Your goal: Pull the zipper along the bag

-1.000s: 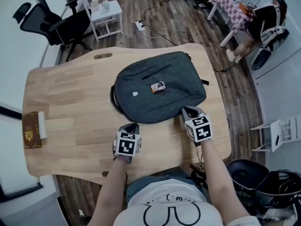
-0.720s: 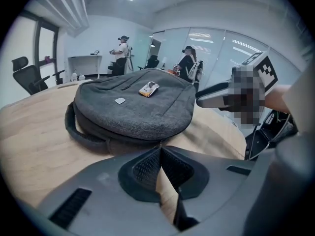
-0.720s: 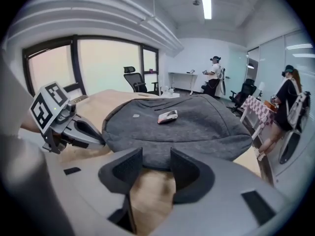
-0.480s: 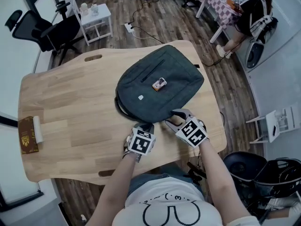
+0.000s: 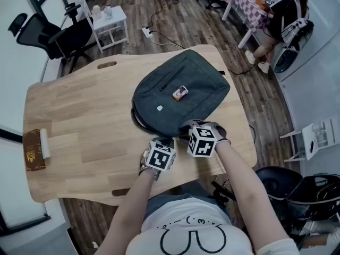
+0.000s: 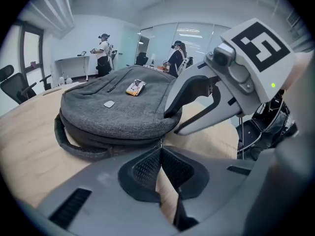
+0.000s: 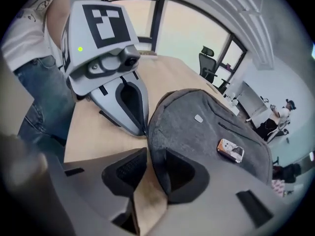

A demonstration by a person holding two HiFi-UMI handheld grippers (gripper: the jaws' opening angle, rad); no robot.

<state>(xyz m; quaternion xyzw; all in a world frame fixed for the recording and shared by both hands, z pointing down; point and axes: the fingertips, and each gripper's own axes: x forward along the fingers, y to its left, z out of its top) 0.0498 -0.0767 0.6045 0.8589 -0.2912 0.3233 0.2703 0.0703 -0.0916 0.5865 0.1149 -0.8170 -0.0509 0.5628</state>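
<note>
On the table (image 5: 79,126), the closed left hand-held gripper (image 6: 160,149) meets the backpack (image 5: 204,102).

Wooden table (image 5: 79,116), brown book (image 5: 33,153) at its left edge. Beyond it: black office chair (image 5: 62,36), white side table (image 5: 109,19), power strip (image 5: 146,32) on the floor. Person (image 5: 281,17) seated top right.

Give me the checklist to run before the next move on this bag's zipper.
1. Backpack lies flat on the table: ok.
2. Left hand-held gripper shut at the backpack's near edge: ok.
3. Zipper pull between its jaws: cannot tell.
4. Right hand-held gripper clamped on the backpack: not ok; its jaws have just been closing, edge between them, pads apart.
5. Small orange object on the backpack fixed in place: cannot tell.
</note>
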